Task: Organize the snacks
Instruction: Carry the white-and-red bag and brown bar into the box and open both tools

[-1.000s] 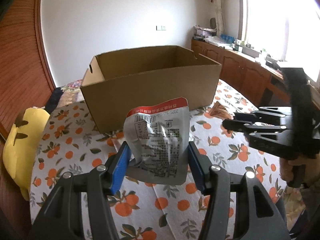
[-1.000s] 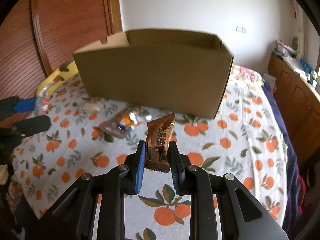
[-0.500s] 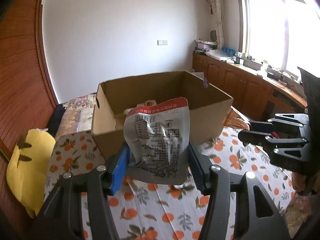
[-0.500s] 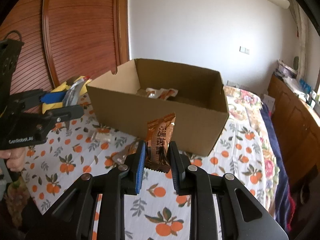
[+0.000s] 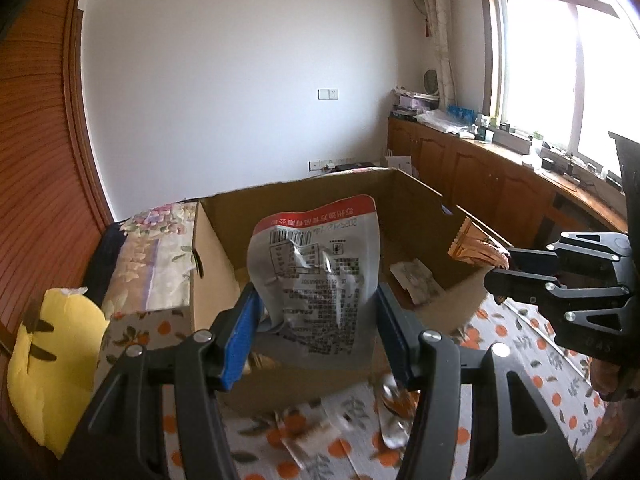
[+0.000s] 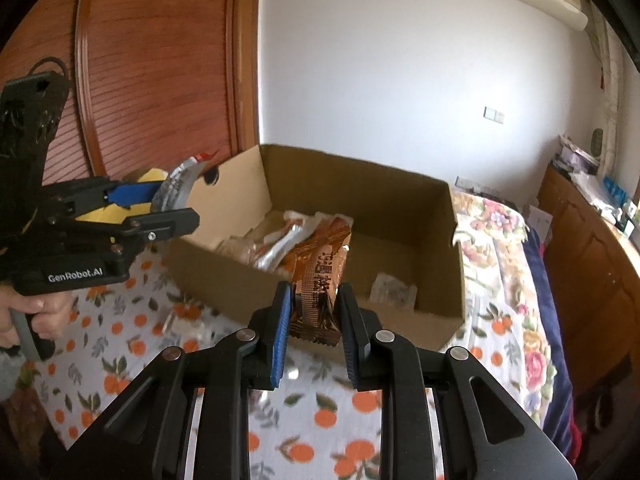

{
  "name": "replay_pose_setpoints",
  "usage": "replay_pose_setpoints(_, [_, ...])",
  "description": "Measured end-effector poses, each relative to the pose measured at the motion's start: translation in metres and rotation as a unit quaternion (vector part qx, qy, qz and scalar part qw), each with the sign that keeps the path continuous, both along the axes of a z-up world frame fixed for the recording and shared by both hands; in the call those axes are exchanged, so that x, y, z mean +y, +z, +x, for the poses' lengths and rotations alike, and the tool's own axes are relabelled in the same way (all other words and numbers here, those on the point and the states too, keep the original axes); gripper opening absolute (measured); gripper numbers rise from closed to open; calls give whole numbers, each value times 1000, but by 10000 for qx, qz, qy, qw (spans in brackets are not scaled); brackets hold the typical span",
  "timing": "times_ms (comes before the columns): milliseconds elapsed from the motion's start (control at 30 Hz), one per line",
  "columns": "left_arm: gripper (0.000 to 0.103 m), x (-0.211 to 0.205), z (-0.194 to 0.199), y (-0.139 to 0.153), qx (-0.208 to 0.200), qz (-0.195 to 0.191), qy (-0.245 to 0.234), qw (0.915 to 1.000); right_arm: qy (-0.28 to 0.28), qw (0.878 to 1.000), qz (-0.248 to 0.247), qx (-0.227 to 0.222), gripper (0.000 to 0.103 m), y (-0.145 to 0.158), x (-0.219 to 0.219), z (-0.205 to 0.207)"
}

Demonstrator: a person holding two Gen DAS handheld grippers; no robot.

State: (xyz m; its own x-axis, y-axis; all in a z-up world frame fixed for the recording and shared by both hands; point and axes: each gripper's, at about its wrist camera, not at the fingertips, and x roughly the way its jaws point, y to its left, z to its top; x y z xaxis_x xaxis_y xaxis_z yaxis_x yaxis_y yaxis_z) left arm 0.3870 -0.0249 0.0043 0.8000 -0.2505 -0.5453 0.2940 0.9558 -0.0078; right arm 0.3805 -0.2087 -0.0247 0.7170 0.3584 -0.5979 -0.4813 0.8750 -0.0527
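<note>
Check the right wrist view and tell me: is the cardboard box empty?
No. Several snack packets already lie on the floor of the cardboard box, most of them piled toward its left end.

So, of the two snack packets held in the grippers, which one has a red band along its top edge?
The silver pouch in the left gripper; the brown wrapper in the right gripper has none.

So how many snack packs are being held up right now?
2. A silver pouch is clamped in the left tool, and a brown pack in the right tool. More packs lie in the box.
</note>
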Motion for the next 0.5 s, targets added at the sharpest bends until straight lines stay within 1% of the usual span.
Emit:
replay_pose_setpoints(133, [57, 5, 21, -3, 18, -54, 8, 10000, 6, 10000, 56, -7, 22, -1, 8, 19])
replay_pose_setpoints(267, [57, 10, 41, -11, 153, -117, 13, 9998, 5, 9999, 77, 96, 22, -10, 17, 41])
replay_pose_setpoints(400, [57, 14, 50, -22, 244, -131, 44, 9996, -33, 9996, 134, 255, 21, -20, 22, 59])
replay_pose_setpoints(500, [57, 13, 52, -29, 301, -94, 36, 9995, -46, 9994, 158, 298, 21, -24, 23, 64])
